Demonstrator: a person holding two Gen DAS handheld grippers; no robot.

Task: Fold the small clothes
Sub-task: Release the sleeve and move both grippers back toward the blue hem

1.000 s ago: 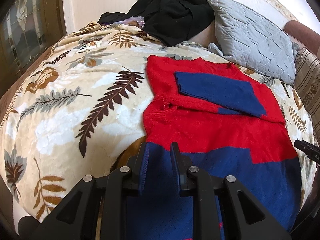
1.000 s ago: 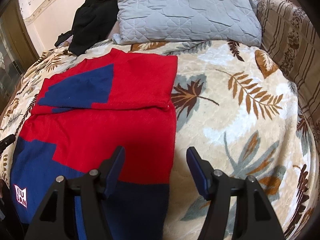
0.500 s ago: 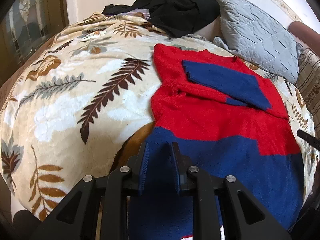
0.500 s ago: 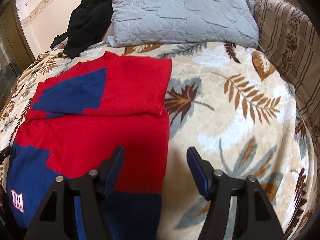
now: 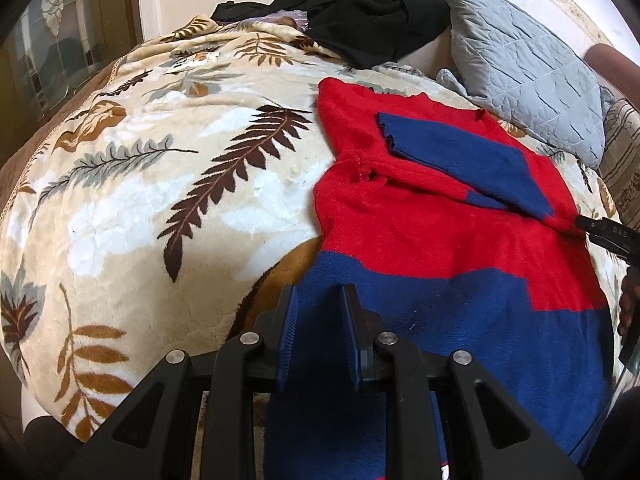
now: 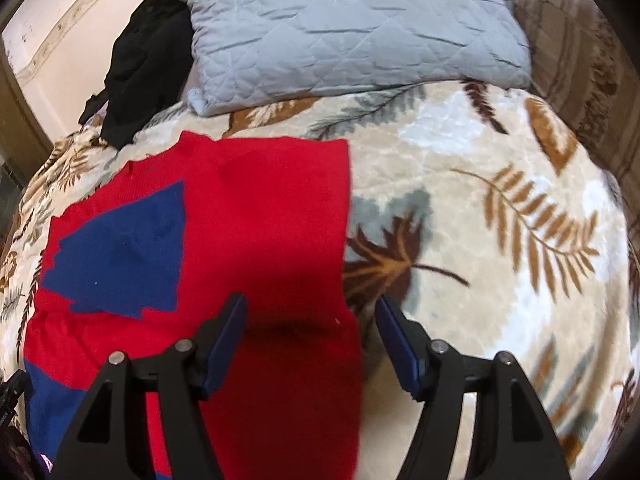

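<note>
A small red and blue sweater [image 5: 440,240] lies flat on a leaf-patterned blanket [image 5: 180,200], both sleeves folded across its chest. My left gripper [image 5: 320,320] is shut on the sweater's blue hem at its left bottom corner. In the right wrist view the sweater [image 6: 248,220] fills the left half. My right gripper [image 6: 310,328] is open, its fingers straddling the sweater's right edge near the folded sleeve, low over the fabric. The right gripper's tip also shows at the right edge of the left wrist view [image 5: 608,234].
A grey quilted pillow [image 6: 352,28] lies behind the sweater. A pile of black clothing [image 5: 360,4] sits at the back left. A striped brown cushion [image 6: 580,60] lines the right side. The blanket spreads to the right of the sweater [image 6: 500,220].
My right gripper has moved forward along the sweater's right edge, from the hem up toward the folded sleeve, staying open. My left gripper keeps its hold on the hem and has shifted slightly forward.
</note>
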